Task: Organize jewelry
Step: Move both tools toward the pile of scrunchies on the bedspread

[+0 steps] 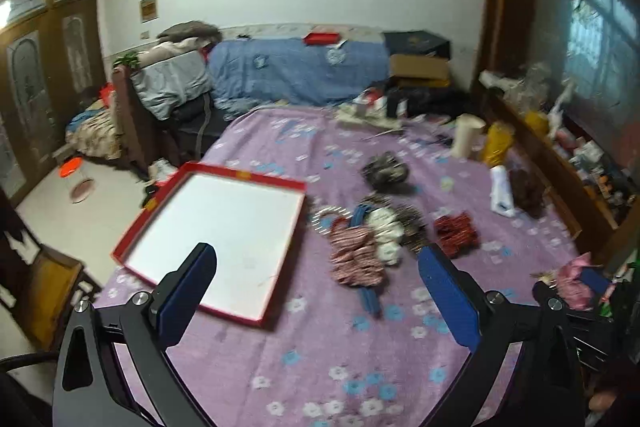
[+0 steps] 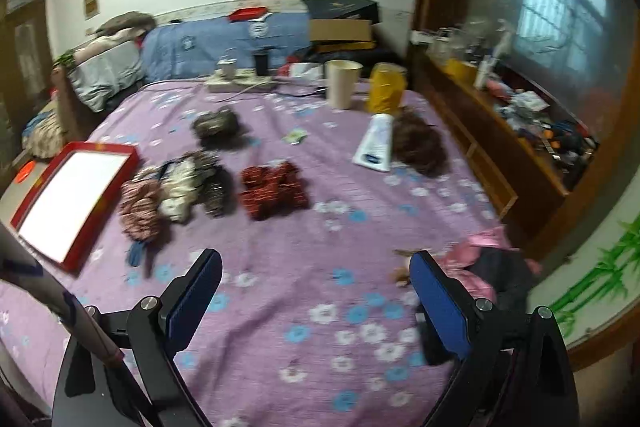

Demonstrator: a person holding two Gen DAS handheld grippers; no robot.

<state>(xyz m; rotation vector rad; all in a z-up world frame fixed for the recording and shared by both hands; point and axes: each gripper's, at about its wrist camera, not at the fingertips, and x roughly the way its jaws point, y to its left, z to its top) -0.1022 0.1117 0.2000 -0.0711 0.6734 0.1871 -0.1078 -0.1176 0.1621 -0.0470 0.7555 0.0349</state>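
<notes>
A shallow red box with a white inside (image 1: 224,235) (image 2: 72,195) lies on the purple flowered cloth. Right of it sits a pile of fabric hair ties: a pink striped one (image 1: 354,259) (image 2: 138,205), a white one (image 1: 386,227) (image 2: 178,197), a dark patterned one (image 2: 216,187) and a red one (image 1: 456,233) (image 2: 272,189). A grey one (image 1: 386,169) (image 2: 218,125) lies farther back. A bead bracelet (image 1: 330,217) rests beside the pile. My left gripper (image 1: 316,267) hovers open above the box edge and pile. My right gripper (image 2: 316,275) is open over bare cloth.
A beige cup (image 2: 342,83), a yellow container (image 2: 386,87), a white tube (image 2: 374,143) and a brown fuzzy item (image 2: 420,145) stand at the far right. A pink and black bundle (image 2: 486,267) lies by the right fingertip. A cluttered wooden shelf (image 2: 520,131) borders the right side.
</notes>
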